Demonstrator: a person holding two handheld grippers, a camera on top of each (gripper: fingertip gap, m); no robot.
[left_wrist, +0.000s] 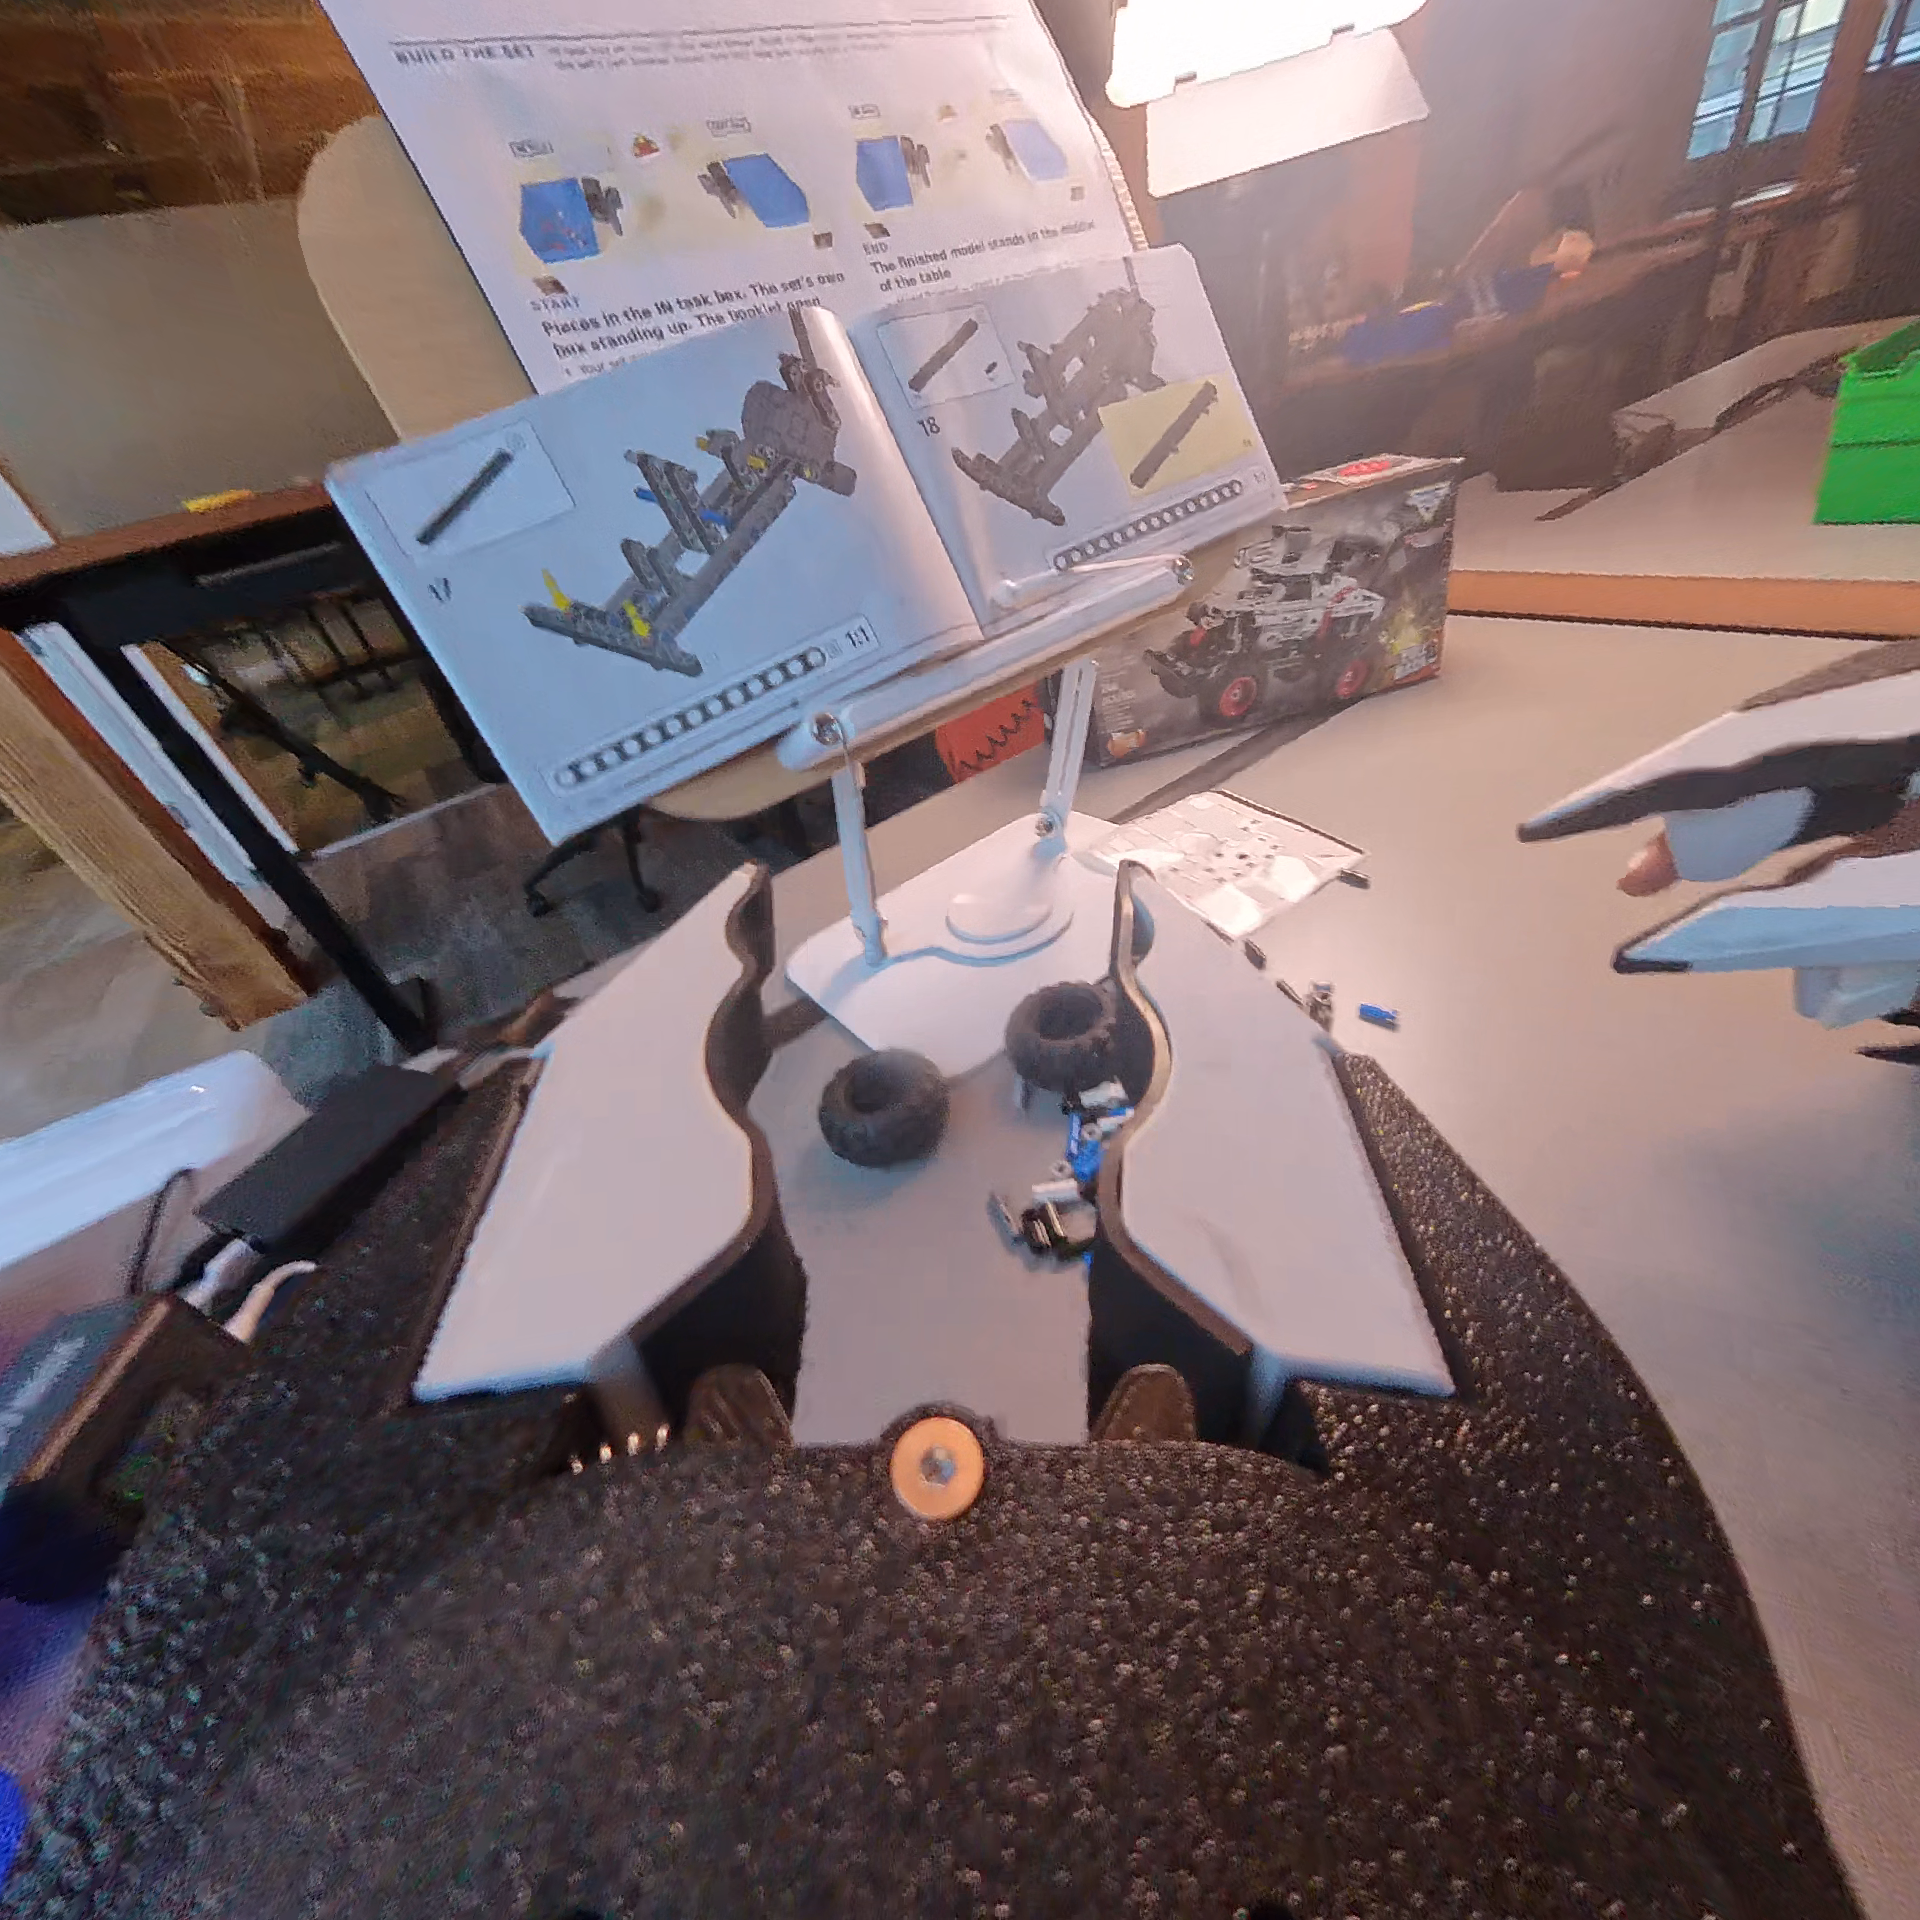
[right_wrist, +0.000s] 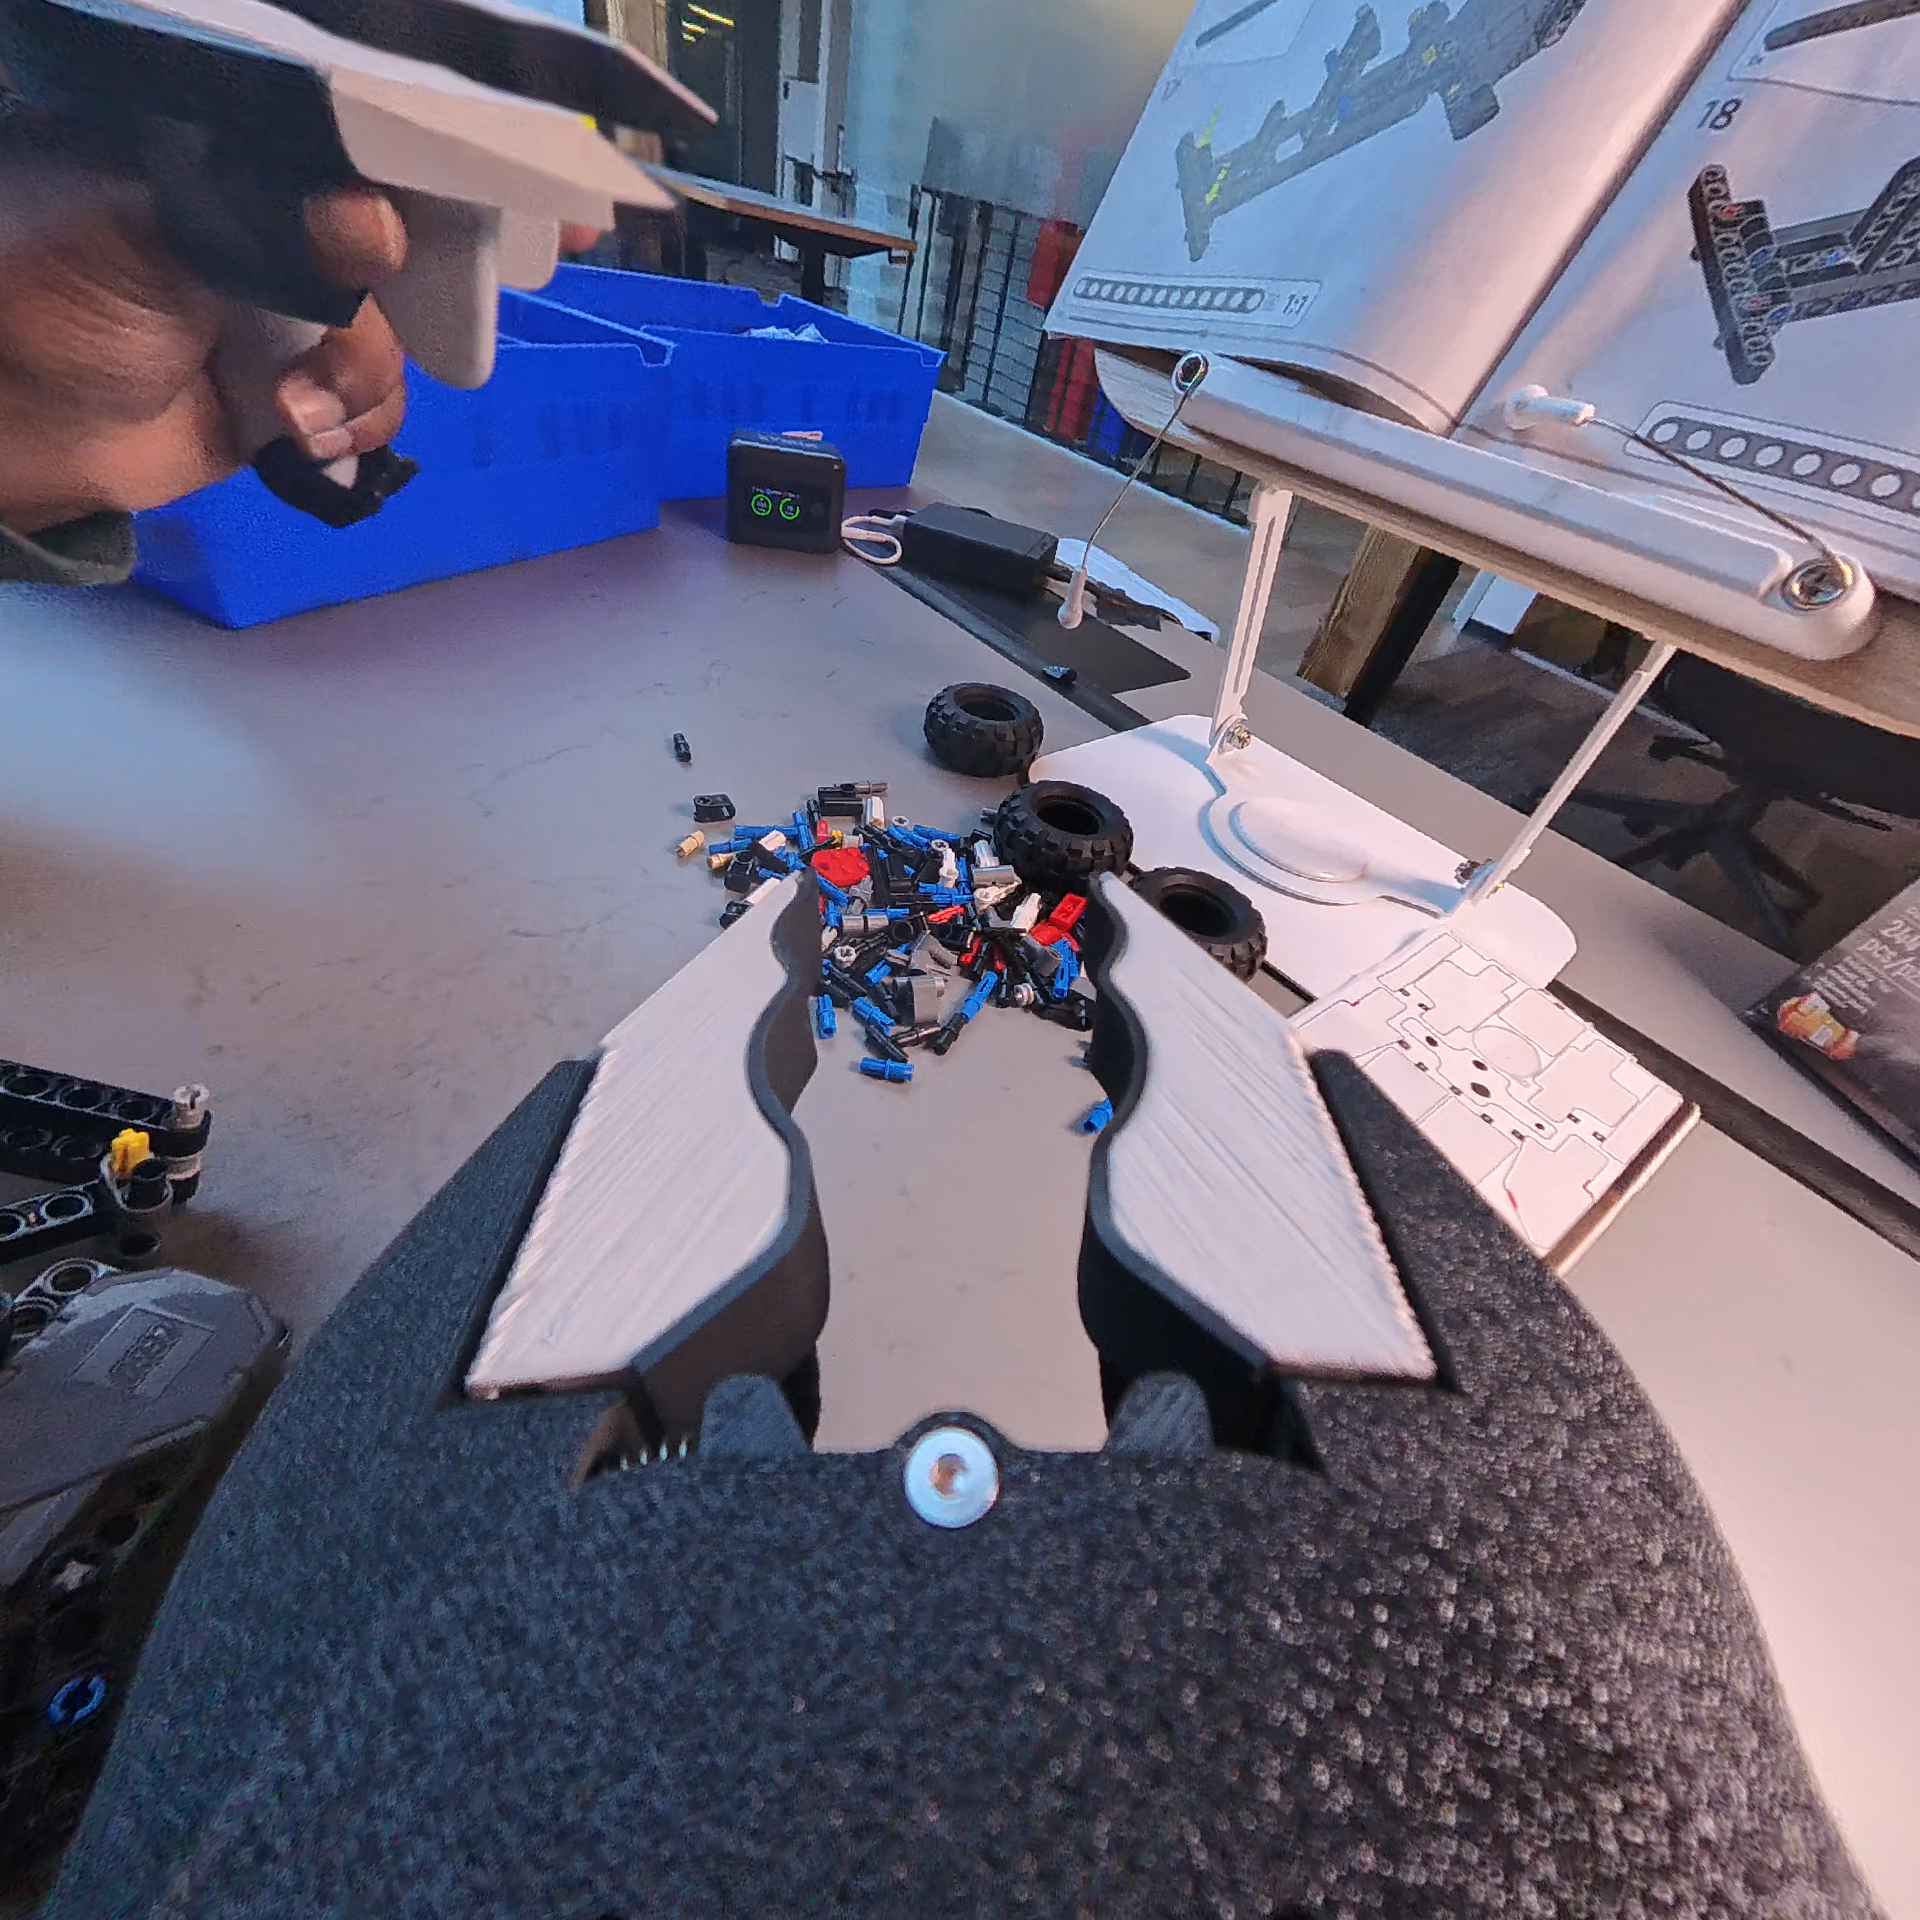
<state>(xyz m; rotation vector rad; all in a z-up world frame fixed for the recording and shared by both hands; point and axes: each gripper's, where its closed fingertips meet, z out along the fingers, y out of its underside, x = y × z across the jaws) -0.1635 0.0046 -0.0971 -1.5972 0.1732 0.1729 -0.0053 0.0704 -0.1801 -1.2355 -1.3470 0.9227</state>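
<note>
Both grippers empty, jaws spread wide on each. My right gripper (right_wrist: 951, 914) hangs just above the grey table (right_wrist: 416, 790), tips at the near edge of a heap of small plastic pins (right_wrist: 914, 914), blue, black, red and grey. Three black rubber tyres (right_wrist: 1062, 834) sit just beside the heap, against the white base of the book stand (right_wrist: 1299, 831); the stand carries an open instruction booklet (right_wrist: 1455, 187). A white sticker sheet (right_wrist: 1496, 1081) lies to the right of my fingers. A part-built grey beam frame (right_wrist: 94, 1153) is at the left edge, well apart from the heap. The blue bin (right_wrist: 582, 436) is at the far side. My left gripper (left_wrist: 935, 935) is up off the table, looking over two tyres (left_wrist: 883, 1110) and a few pins towards the stand; a truck kit box (left_wrist: 1309, 613) stands behind. My read on handling: pins are light, hard and slick, likely to skid or flip if pinched at the end, so I'd pinch one across its middle from a loose edge of the heap. Tyres look soft and grippy, best squeezed across the tread.
</note>
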